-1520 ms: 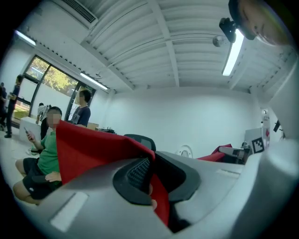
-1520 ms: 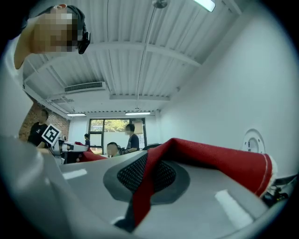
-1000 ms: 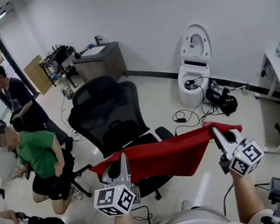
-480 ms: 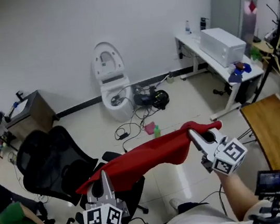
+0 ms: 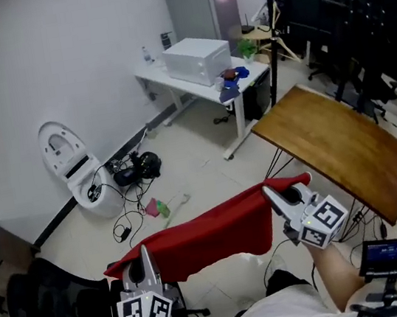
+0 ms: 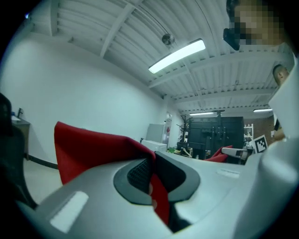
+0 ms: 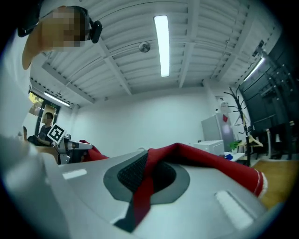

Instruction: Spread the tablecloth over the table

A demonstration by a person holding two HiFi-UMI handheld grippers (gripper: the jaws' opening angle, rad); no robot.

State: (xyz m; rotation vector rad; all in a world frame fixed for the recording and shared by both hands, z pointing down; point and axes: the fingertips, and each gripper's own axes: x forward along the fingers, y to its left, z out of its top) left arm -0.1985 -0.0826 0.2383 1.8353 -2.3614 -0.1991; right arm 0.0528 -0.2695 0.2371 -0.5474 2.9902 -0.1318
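Red tablecloth held in the air between two grippers, short of the wooden table.

Head view: tablecloth (image 5: pixel 203 235) hangs as a sagging band, one end clamped in the left gripper (image 5: pixel 142 258), the other in the right gripper (image 5: pixel 273 196); wooden table (image 5: pixel 338 143) bare, just beyond the right gripper, cloth not on it; white desk (image 5: pixel 157 73) carries a white box-shaped unit (image 5: pixel 198 58), contents not visible, with small blue items beside it; toilet (image 5: pixel 73 170) by the wall. Left gripper view: left gripper (image 6: pixel 152 170) has its jaws pressed together on a fold of red cloth (image 6: pixel 88 147). Right gripper view: right gripper (image 7: pixel 145 172) likewise pinches the cloth (image 7: pixel 210 161), which trails off toward the table edge (image 7: pixel 280 184).
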